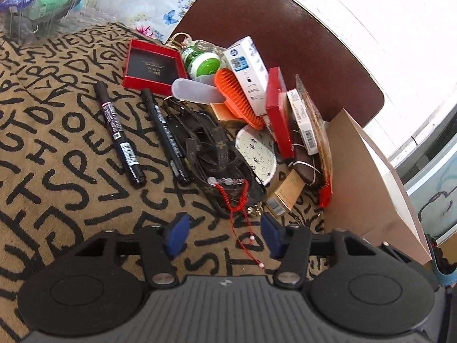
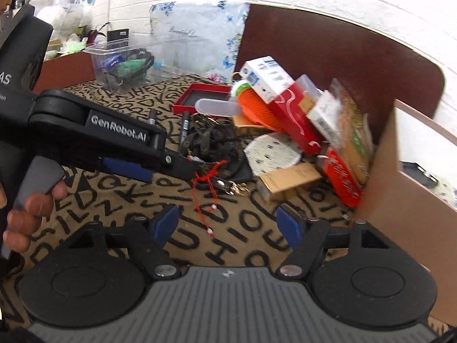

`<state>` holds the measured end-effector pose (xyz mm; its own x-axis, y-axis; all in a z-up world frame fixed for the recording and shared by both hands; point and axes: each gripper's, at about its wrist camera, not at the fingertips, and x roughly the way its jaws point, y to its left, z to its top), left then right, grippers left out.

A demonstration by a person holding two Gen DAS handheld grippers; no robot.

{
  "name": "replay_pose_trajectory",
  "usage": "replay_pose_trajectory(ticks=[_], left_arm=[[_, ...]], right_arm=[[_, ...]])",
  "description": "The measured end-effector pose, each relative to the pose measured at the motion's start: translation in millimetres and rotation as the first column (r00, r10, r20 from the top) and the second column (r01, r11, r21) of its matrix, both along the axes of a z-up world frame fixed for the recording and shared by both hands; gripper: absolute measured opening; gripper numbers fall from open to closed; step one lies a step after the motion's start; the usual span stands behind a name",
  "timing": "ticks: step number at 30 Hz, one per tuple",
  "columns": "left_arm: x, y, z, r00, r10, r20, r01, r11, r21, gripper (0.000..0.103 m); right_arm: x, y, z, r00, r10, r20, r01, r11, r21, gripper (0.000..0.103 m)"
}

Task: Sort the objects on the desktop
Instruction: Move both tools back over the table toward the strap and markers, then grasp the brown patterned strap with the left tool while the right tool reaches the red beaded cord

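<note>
A heap of desk objects lies on a lettered tan cloth (image 1: pixel 71 148): two black markers (image 1: pixel 118 130), a red box lid (image 1: pixel 152 67), an orange brush (image 1: pixel 238 98), a white HP box (image 1: pixel 250 71), a speckled plate (image 1: pixel 258 154) and a dark patterned pouch (image 1: pixel 217 154). A red cord bracelet with beads (image 1: pixel 234 197) lies on the pouch's near edge. My left gripper (image 1: pixel 225 233) is open, just short of the bracelet; in the right wrist view it (image 2: pixel 188 164) reaches in from the left, next to the bracelet (image 2: pixel 210 177). My right gripper (image 2: pixel 228 224) is open and empty above the cloth.
A clear plastic bin (image 1: pixel 37 8) with blue and green items stands at the back left, also in the right wrist view (image 2: pixel 122 65). A brown cardboard wall (image 1: pixel 368 183) stands at the right. A dark brown board (image 1: pixel 285 28) and a floral bag (image 2: pixel 197 37) stand behind the heap.
</note>
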<state>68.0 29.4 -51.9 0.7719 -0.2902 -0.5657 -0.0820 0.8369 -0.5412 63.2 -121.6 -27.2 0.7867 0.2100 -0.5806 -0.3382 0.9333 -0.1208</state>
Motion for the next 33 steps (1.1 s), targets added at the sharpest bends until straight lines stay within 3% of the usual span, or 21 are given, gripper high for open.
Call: replay_pose_trajectory(ticks=[7,9,15,18,20,28,33], left_arm=[[1,22,-6,0.999,0.040,-0.005,-0.040,0.997,-0.062,0.053],[1,27,-6,0.999,0.050,-0.007,-0.050,0.996,-0.071,0.053],[5,31,-9,0.999,0.037,-0.014,-0.038,0.996,-0.079,0.048],[8,30,-12,0.999,0.025,-0.023,-0.027,0.996,-0.084,0.048],[9,30,-12,0.999,0.022,-0.025,-0.024,0.996,-0.085,0.048],[9,25,-11,1.000,0.005,-0.028,-0.007,0.997,-0.078,0.048],[11,14,-10,0.999,-0.011,-0.032,0.009,0.998,-0.058,0.049]], right_arm=[[29,15,-7,0.998,0.063,0.005,-0.063,0.998,-0.021,0.067],[37,20,-9,0.997,0.075,-0.013,-0.076,0.997,-0.021,0.058],[51,28,-22,0.994,0.085,-0.071,-0.088,0.996,-0.029,0.045],[57,29,-30,0.989,0.089,-0.119,-0.093,0.995,-0.027,0.025],[56,27,-28,0.989,0.087,-0.124,-0.089,0.996,-0.012,0.000],[11,3,7,0.992,0.109,-0.060,-0.104,0.991,0.084,0.000],[-19,-18,19,0.997,0.059,-0.045,-0.053,0.992,0.116,0.000]])
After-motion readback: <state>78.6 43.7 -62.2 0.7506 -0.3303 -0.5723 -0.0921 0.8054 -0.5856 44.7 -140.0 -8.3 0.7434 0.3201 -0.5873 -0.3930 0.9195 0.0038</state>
